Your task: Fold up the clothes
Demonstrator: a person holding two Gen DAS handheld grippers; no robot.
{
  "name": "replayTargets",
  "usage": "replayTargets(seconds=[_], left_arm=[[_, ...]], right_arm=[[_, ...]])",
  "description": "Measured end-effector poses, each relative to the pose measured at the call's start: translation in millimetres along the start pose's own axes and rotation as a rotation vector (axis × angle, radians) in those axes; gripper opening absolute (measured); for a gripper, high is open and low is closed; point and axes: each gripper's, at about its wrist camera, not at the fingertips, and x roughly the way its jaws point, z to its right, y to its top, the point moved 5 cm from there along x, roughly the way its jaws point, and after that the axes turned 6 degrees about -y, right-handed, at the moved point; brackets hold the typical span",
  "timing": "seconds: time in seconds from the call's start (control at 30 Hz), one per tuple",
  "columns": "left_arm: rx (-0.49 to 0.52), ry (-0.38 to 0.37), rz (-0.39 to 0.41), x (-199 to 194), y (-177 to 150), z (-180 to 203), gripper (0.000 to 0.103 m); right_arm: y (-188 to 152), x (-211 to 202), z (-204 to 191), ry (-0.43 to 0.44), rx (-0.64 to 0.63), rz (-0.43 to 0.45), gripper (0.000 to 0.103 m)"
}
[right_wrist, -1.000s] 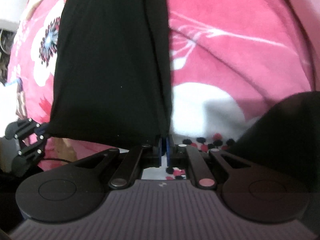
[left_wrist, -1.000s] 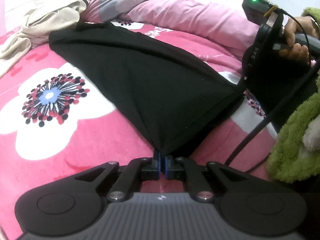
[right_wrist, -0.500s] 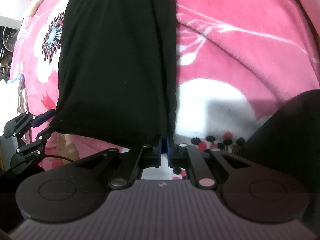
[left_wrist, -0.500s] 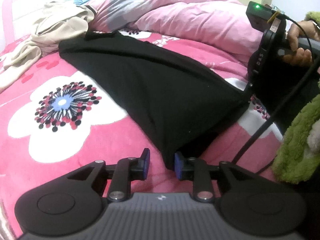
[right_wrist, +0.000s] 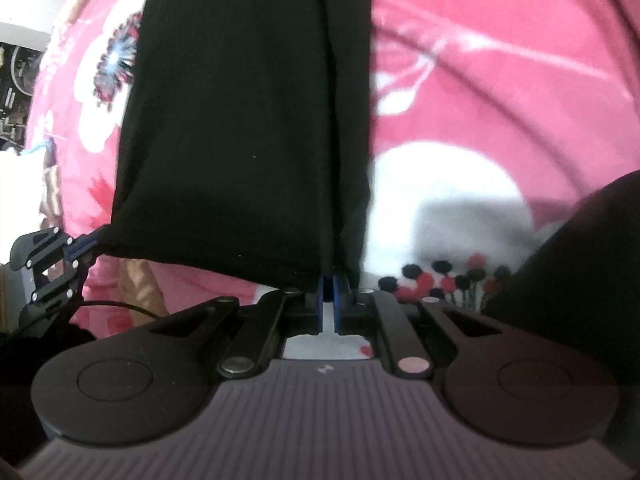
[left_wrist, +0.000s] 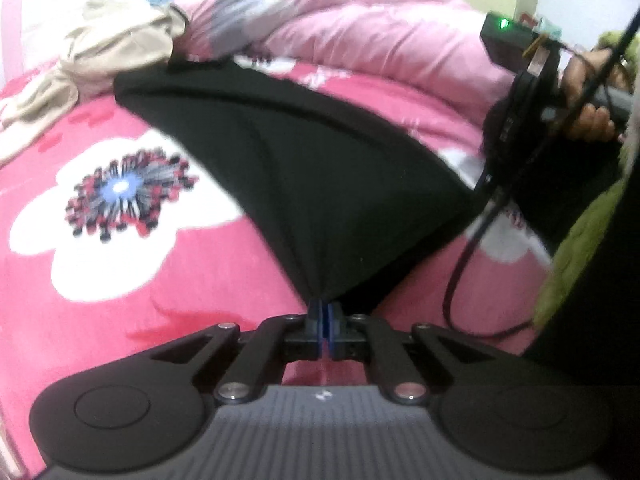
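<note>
While both tongs pinch near corners of the black garment (left_wrist: 320,184), spread on the pink flowered blanket (left_wrist: 120,280), left gripper (left_wrist: 322,312) and right gripper (right_wrist: 328,284) should lift evenly, keeping the hem taut.

The garment (left_wrist: 304,168) lies spread on the bed (left_wrist: 120,280), a rumpled cloth (left_wrist: 100,52) beyond its far-left end and a duvet (left_wrist: 360,28) behind it.
</note>
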Motion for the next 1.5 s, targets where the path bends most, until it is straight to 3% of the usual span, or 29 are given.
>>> replayTargets(seconds=[0.17, 0.27, 0.37, 0.47, 0.6, 0.7, 0.87, 1.0, 1.07, 1.2, 1.5], left_arm=[[-0.057, -0.006, -0.033, -18, -5, -10, 0.019], [-0.167, 0.008, 0.008, -41, -5, -28, 0.019], [-0.274, 0.009, 0.128, -54, 11, -42, 0.019], [-0.331, -0.086, 0.221, -36, 33, -38, 0.019], [-0.277, -0.179, 0.119, 10, 36, -16, 0.018], [-0.263, -0.140, -0.018, 36, 19, -9, 0.017], [-0.294, -0.116, -0.030, 37, 11, -8, 0.017], [-0.316, -0.119, -0.026, 37, 10, -11, 0.017], [-0.318, -0.116, -0.027, 37, 9, -11, 0.017], [-0.325, -0.113, -0.028, 36, 11, -13, 0.017], [-0.332, -0.099, -0.030, 35, 11, -12, 0.017]], right_arm=[[-9, -7, -6, -0.043, -0.057, -0.020, 0.009], [-15, -29, -4, -0.052, -0.068, 0.016, 0.018], [-8, -60, -2, -0.027, -0.068, 0.129, 0.018], [14, -78, -1, 0.020, -0.045, 0.287, 0.018], [51, -73, 1, 0.044, -0.005, 0.442, 0.018], [76, -65, -2, 0.030, -0.018, 0.522, 0.019], [115, -60, -1, 0.009, -0.035, 0.603, 0.019], [135, -47, -2, 0.012, -0.046, 0.605, 0.019], [136, -41, -2, 0.014, -0.049, 0.594, 0.019], [135, -36, 0, 0.030, -0.048, 0.588, 0.002], [119, -55, 24, -0.001, 0.054, 0.697, 0.000]])
